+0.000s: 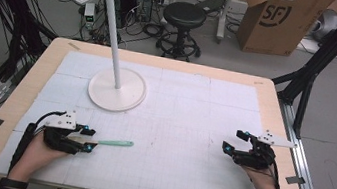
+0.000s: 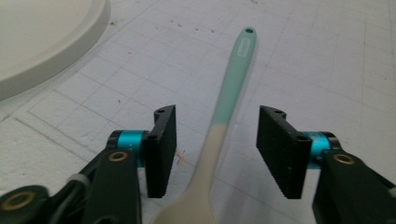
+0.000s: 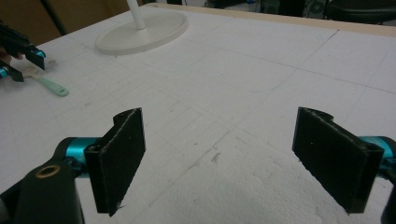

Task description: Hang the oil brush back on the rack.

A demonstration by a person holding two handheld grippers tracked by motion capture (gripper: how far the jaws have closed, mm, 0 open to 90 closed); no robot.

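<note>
A spatula (image 1: 115, 142) with a mint-green handle and a cream head lies flat on the white mat at the front left, handle pointing right. My left gripper (image 1: 90, 139) straddles it near where the handle meets the head. In the left gripper view the spatula (image 2: 231, 93) runs up between the jaws of the left gripper (image 2: 216, 140), with a gap on each side and no pad touching it. My right gripper (image 1: 233, 140) rests low at the front right, and in its own view the right gripper (image 3: 219, 154) stands wide open over bare mat. The spatula (image 3: 52, 87) also lies far left in that view.
A white stand with a round base (image 1: 116, 94) and a tall pole rises at the back left of the mat; its base (image 2: 37, 37) is close to the left gripper. The wooden table edge (image 1: 161, 59) borders the mat. A stool and a cardboard box stand on the floor beyond.
</note>
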